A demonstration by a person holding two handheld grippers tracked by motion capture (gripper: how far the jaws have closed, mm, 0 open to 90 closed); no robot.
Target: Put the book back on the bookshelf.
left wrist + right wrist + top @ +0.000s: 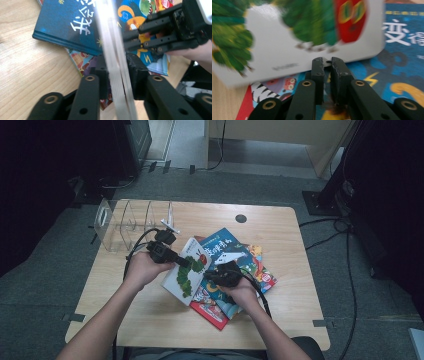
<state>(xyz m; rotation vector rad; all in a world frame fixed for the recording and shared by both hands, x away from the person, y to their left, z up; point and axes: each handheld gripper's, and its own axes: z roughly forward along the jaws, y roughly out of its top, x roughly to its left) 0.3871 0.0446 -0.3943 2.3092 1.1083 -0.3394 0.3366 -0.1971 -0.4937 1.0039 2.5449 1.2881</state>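
The white caterpillar book [186, 272] sat tilted above the middle of the table [280, 315], lifted off the other books. The left hand-held gripper [186, 262] was clenched on the book's edge: in the left gripper view its jaws pressed on both sides of the pale, blurred page block [117, 82]. The right hand-held gripper [209, 276] met the book's right edge; in the right gripper view its jaws stood nearly closed at the lower rim of the white cover [287, 55], though I could not tell whether they pinched the cover or merely touched it.

Directly beneath lay the dark blue book [225, 247], spread toward the table's far edge, overlapping a colourful picture book [260, 267] to its right and a red-edged book [212, 312] nearer the person's edge. Near the far left corner stood a clear acrylic file rack [127, 222], just behind the left hand [142, 270].
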